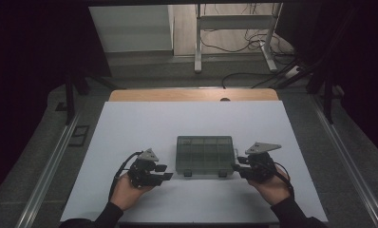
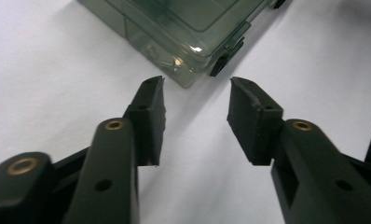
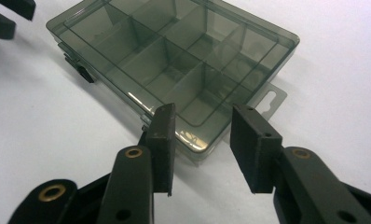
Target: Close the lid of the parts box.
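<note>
Both my claws stand part open with nothing between the pads: the left gripper (image 1: 164,172) just short of the near-left corner of the compartment box (image 1: 204,154), the right gripper (image 1: 237,167) at its near-right corner. The box lies shut mid-table on the white mat (image 1: 130,128), latches (image 2: 219,63) toward me. To open it cleanly, I'd steady one corner and work a pad under a latch, without shoving the box away.

Black grippers (image 1: 154,172) (image 1: 241,167) with brass-ringed screw holes, grey three-cornered top plates, black cables; dark sleeves.
</note>
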Tool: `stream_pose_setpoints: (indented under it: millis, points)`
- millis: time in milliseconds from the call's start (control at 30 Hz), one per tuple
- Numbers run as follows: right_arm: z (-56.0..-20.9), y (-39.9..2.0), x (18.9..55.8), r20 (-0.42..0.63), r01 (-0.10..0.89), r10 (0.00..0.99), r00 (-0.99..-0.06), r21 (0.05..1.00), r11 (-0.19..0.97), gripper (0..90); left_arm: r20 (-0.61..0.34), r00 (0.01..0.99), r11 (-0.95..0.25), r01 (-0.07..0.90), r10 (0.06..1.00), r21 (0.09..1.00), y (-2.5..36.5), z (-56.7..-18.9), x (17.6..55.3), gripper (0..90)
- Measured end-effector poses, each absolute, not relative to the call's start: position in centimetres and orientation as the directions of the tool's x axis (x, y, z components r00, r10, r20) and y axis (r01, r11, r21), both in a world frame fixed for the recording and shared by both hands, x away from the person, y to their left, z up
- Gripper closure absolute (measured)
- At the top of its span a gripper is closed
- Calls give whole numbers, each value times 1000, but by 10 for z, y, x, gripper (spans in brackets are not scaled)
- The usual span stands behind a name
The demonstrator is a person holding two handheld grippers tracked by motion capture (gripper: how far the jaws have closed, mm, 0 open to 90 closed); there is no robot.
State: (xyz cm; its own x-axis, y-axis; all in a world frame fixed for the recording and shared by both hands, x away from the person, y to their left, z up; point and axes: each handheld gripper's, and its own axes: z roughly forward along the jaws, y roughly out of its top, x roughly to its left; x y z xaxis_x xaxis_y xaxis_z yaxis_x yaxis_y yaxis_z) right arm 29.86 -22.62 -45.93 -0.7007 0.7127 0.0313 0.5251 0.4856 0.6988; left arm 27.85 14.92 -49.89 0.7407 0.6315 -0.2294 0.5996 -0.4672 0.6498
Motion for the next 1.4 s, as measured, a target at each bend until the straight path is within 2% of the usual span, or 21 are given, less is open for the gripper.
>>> stream_pose_setpoints:
  millis: [333, 967, 1400]
  points:
    - [-456, -236, 290, 24, 519, 724, -689, 713, 471, 508, -204, 724, -447, 595, 659, 668, 167, -493, 273, 453]
    - [-455, -257, 274, 23, 530, 748, -663, 720, 448, 405, -148, 706, -412, 555, 692, 723, 202, -485, 251, 253]
    - [-456, -269, 263, 37, 551, 771, -636, 721, 421, 303, -165, 680, -356, 556, 714, 751, 223, -480, 239, 145]
